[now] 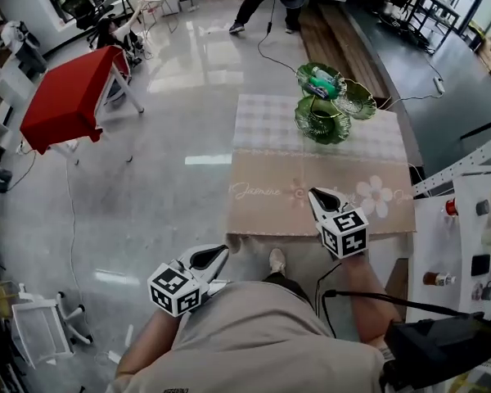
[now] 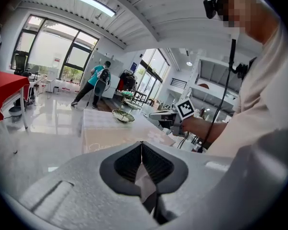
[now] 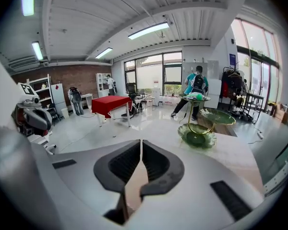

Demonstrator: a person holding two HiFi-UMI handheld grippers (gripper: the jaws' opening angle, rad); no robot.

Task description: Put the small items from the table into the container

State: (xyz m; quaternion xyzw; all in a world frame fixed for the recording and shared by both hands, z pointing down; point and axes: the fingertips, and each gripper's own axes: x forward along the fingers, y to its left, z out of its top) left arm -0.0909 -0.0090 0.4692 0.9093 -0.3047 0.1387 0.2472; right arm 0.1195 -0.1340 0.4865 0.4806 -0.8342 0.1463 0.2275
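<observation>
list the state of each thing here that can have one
left tongs: shut, nothing between them
right tongs: shut, nothing between them
beige flowered tablecloth: spread flat, its front edge hanging down
green glass three-tier dish stand: upright at the far end of the cloth
small items: lying in the stand's top dish
red-covered side table: standing on the floor, apart from the rest

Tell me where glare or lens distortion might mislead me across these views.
Head view: window glare streaks the glossy floor, yet the green tiered dish stays sharp. Left gripper view: heavy fisheye bending, windows blown out. Right gripper view: dark vignetted corners, bright ceiling light strips, dish clear.
</observation>
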